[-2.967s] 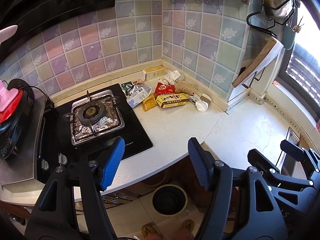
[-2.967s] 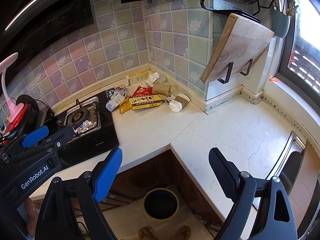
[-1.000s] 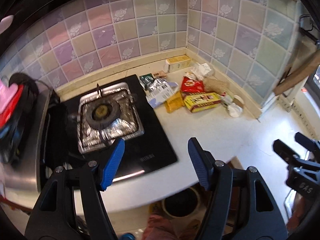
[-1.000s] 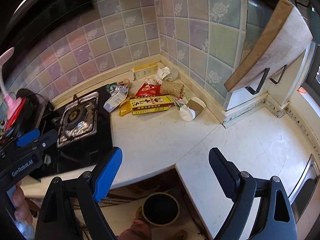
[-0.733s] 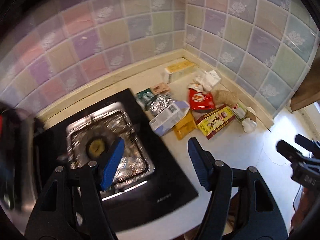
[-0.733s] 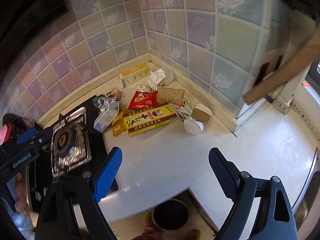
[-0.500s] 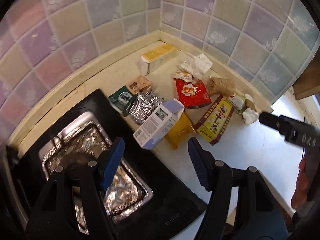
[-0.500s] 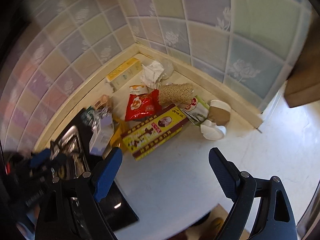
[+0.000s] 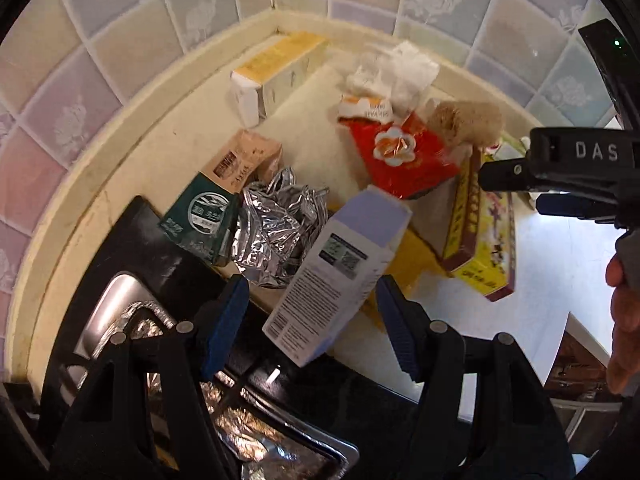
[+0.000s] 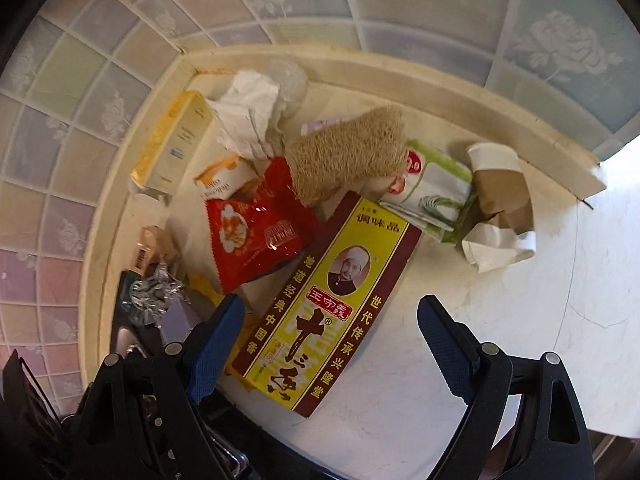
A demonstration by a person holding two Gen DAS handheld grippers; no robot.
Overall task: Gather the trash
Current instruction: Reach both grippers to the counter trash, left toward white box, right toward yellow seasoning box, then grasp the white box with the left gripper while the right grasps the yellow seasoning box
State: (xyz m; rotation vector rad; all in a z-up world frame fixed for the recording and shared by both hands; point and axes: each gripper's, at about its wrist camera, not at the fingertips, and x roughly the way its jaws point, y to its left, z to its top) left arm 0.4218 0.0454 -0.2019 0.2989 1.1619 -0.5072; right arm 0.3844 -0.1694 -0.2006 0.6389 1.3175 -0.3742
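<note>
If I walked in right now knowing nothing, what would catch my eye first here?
Probably the heap of trash in the tiled counter corner: a red snack bag beside a long yellow and maroon seasoning box, with crushed paper cups further right. In the left view, a white and lavender carton lies between the open left gripper fingers, half over the black stove.

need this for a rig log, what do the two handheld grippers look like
Both are the same build: black plastic frames with triangular cut-outs and silver pivot pins, each with two fingers faced in blue textured pads. The left gripper and the right gripper match in their own views. Seen from the left wrist, the right gripper's black body carries white letters "DAS" and a small green light. No cables or sleeves are visible.
</note>
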